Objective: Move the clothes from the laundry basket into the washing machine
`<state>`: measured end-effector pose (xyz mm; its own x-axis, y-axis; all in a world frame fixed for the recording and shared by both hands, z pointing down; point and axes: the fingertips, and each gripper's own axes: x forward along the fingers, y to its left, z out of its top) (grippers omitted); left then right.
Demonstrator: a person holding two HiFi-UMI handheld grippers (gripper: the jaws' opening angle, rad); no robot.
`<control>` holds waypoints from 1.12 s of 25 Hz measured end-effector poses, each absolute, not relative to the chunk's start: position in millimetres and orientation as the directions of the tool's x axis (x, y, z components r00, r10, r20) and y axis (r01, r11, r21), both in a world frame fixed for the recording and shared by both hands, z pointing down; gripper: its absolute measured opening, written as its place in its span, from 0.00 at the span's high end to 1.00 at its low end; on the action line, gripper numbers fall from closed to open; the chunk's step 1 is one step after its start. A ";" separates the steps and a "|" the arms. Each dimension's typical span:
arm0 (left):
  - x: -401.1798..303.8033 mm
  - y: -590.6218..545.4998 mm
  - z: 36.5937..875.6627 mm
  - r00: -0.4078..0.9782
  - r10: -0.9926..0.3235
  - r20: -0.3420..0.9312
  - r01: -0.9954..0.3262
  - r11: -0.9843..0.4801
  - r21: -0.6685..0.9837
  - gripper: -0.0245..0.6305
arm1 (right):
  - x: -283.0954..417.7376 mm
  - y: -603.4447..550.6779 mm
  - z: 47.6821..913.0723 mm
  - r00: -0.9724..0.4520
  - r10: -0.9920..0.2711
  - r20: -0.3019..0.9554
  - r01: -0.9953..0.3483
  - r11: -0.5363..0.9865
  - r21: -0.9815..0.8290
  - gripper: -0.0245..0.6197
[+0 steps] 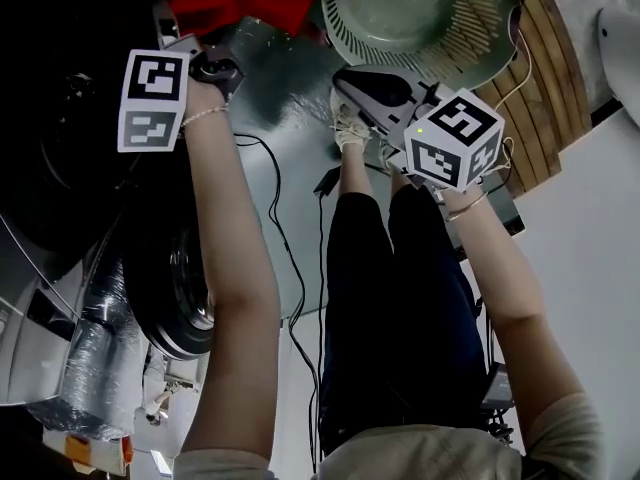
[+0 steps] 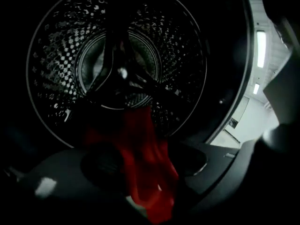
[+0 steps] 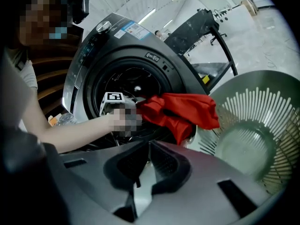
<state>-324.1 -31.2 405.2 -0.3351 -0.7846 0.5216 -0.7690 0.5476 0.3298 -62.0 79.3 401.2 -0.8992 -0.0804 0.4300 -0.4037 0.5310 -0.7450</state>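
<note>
Red garment (image 3: 180,109) is draped into the washing machine (image 3: 136,55), between the parted jaws of the left gripper (image 2: 143,161). Right gripper (image 3: 149,146) is pinched closed near the laundry basket (image 3: 262,121).

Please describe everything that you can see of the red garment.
The red garment is plain, bright red, soft cloth, bunched into loose folds, with no print visible. It hangs at the mouth of the washing machine, near the laundry basket. One end lies between the parted jaws of the left gripper, which do not press it, and trails toward the dark metal drum.
</note>
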 end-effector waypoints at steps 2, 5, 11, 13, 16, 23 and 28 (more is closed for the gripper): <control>-300.7 -13.9 412.4 -0.298 -0.782 0.548 -0.746 0.549 0.378 0.53 | -59.0 78.6 400.9 -0.897 -0.088 0.432 -0.410 0.528 -0.744 0.93; -255.3 -2.0 437.0 -0.187 -0.778 0.599 -0.722 0.522 0.453 0.47 | -57.3 75.4 401.4 -0.894 -0.105 0.435 -0.421 0.529 -0.737 0.93; -184.3 -22.5 497.4 0.026 -0.719 0.695 -0.698 0.485 0.527 0.38 | -57.4 76.5 407.6 -0.892 -0.104 0.441 -0.426 0.522 -0.739 0.93; -187.8 -32.9 509.1 0.004 -0.690 0.724 -0.698 0.516 0.497 0.37 | -56.7 76.8 410.3 -0.892 -0.102 0.441 -0.426 0.520 -0.741 0.93; -196.2 -38.8 526.0 -0.036 -0.643 0.765 -0.706 0.558 0.436 0.38 | -52.3 76.8 415.8 -0.887 -0.104 0.449 -0.435 0.514 -0.739 0.93; -216.1 -42.1 504.8 -0.090 -0.705 0.703 -0.820 0.454 0.349 0.91 | -52.8 69.5 415.5 -0.887 -0.114 0.448 -0.437 0.520 -0.734 0.93; -253.0 -42.2 449.7 -0.193 -0.765 0.615 -0.897 0.392 0.206 0.91 | -57.1 62.0 408.8 -0.890 -0.131 0.437 -0.437 0.519 -0.734 0.93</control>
<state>-253.0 -42.2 449.7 -0.1928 -0.7648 0.6147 -0.8967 0.3917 0.2060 -57.1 62.0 408.8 -0.8898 -0.1311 0.4370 -0.4372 0.5191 -0.7344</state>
